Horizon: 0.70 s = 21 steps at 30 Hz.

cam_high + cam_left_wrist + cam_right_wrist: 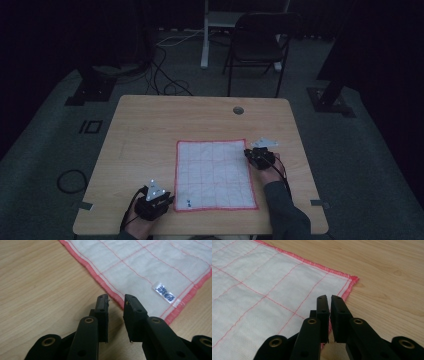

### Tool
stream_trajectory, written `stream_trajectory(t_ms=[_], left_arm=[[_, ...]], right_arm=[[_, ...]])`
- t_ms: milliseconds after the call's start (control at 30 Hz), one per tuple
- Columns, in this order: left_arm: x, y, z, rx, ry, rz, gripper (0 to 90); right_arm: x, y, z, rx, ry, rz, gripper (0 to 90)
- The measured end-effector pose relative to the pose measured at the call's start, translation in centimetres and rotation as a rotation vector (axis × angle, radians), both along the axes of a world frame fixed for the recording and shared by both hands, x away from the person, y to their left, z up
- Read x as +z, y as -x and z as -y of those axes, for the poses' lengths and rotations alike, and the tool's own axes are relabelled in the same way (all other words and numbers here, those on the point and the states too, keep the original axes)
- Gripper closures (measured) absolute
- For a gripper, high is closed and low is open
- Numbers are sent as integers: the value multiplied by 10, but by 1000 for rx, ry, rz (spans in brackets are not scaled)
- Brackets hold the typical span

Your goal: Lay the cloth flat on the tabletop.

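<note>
Two grippers sit at opposite sides of a white cloth (215, 175) with red grid lines and a red hem, which lies spread flat toward the near right of the table (150, 130). Down at the near left corner, the left gripper (116, 300) hovers just off the cloth's hem, its jaws parted with a clear gap and nothing between them, only bare wood and the hem's edge beyond the tips; the small blue-printed label (165, 293) sewn near that corner lies just ahead. Over on the far right edge, the right gripper (329, 298) points at the corner of the cloth from above its edge, jaws drawn almost together with just a sliver between them, and no fabric pinched that I can see. My read: each hand is lined up with its own corner, diagonal to the other, which is how you would set up to lift or fold the cloth. The cloth looks smooth, no wrinkles, so a pinch will need the tips right down at the hem. The table is pale wood with a small round grommet (238, 110) near its far edge. Beyond it the room is dim: grey carpet, loose cables (165, 75), a dark folding chair (257, 45), and black stand feet at both sides.
</note>
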<state>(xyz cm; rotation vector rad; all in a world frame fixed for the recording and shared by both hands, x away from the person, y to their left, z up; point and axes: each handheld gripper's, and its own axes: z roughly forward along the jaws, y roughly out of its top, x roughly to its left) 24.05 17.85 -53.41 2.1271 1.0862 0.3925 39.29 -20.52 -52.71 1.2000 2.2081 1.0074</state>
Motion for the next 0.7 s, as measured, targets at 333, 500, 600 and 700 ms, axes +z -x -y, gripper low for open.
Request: stream_trajectory(t_ms=[333,500,600,700], left_arm=[[2,-12,-4,29,-5,32,730],[5,-21,-3,38,-7,56,710],[5,-27,-2,41,-6,68,698],[5,-31,-1,45,-6,73,689]], right_arm=[[-2,9,0,9,-16,-4,861],[-5,20,0,16,-19,-7,860],[-7,27,2,20,-22,-12,857],[-9,34,2,23,-36,-21,853]])
